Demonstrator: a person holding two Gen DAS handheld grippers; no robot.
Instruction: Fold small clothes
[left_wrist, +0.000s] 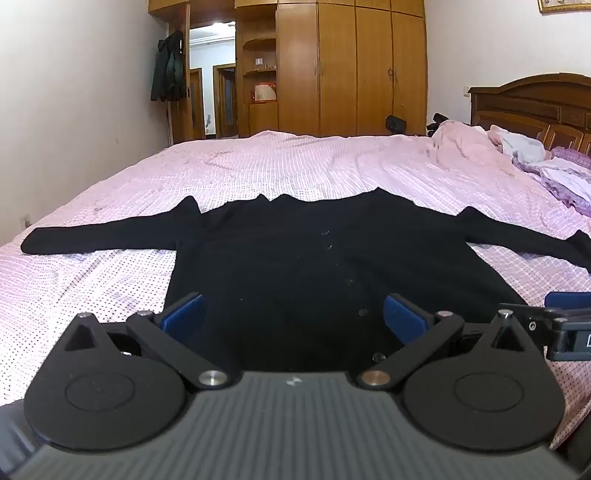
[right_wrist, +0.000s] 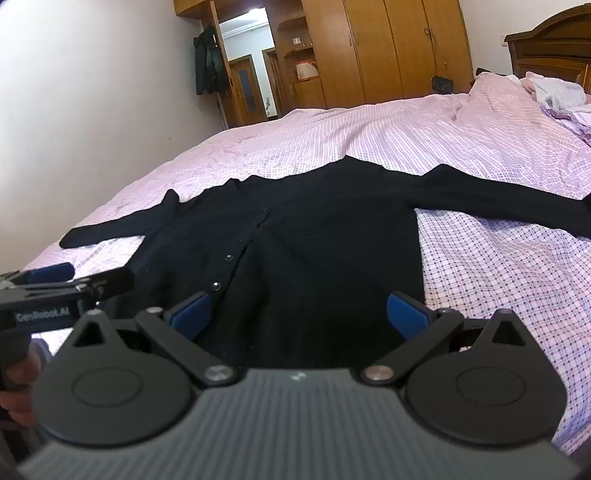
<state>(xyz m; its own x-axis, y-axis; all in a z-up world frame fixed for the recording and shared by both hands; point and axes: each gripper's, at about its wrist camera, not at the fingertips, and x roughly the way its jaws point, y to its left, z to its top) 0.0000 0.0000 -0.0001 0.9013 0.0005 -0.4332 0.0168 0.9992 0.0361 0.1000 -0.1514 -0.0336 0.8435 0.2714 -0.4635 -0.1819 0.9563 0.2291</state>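
A black buttoned cardigan lies flat on the bed, front up, both sleeves spread out sideways; it also shows in the right wrist view. My left gripper is open and empty above the cardigan's hem, left of the button line. My right gripper is open and empty above the hem on the right half. Each gripper shows at the edge of the other's view: the right gripper and the left gripper.
The bed has a pink checked cover. Crumpled pink and purple bedding is heaped by the wooden headboard at the right. A wardrobe, a doorway and a white wall stand beyond the bed.
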